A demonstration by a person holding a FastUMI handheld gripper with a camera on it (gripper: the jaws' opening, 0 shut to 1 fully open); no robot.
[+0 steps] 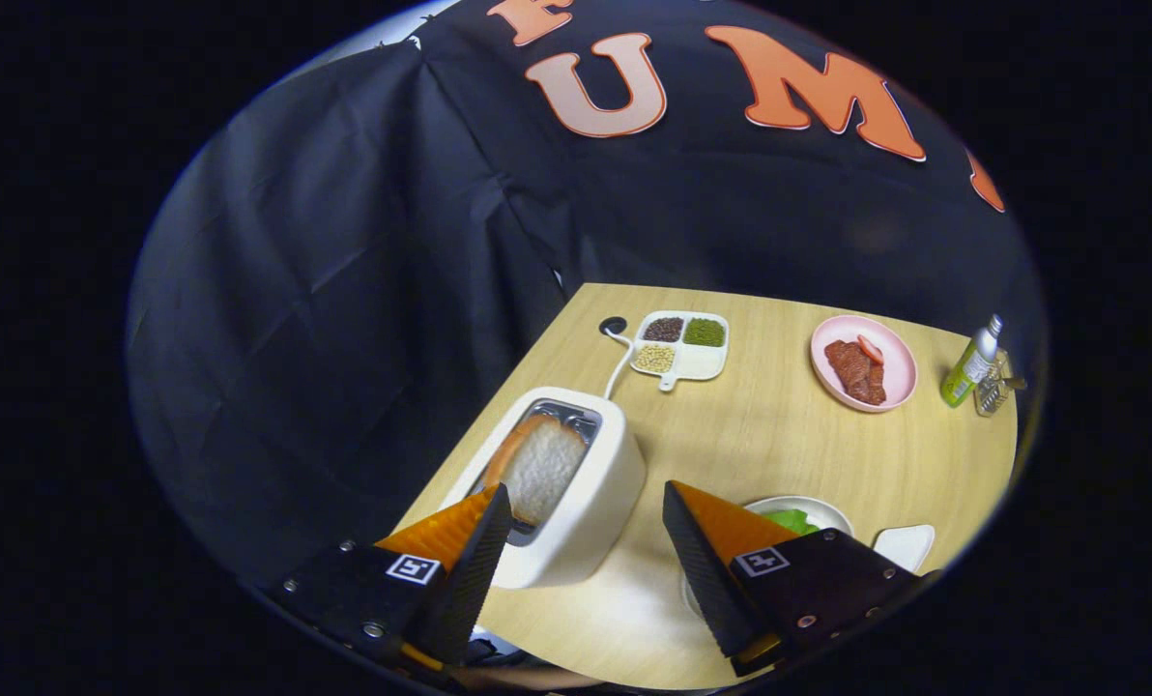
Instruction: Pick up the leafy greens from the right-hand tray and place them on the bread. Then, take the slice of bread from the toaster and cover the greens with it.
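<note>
A white toaster [576,493] stands on the wooden table [760,445] with a slice of bread [542,464] sticking up out of its slot. My gripper [586,507] is open, high over the toaster's near end; the left finger overlaps the bread's lower corner and the right finger stands clear of the toaster. Just beyond the right finger lies a white plate [822,509] with leafy greens [791,522] on it, mostly hidden by that finger. Whether bread lies under the greens I cannot tell.
A white divided tray [684,346] of beans and grains sits at the far side, beside a cable hole [613,326]. A pink plate [866,362] holds meat slices. A green bottle [970,365] and a glass jar [993,391] stand far right. A small white dish [907,544] lies beside the plate.
</note>
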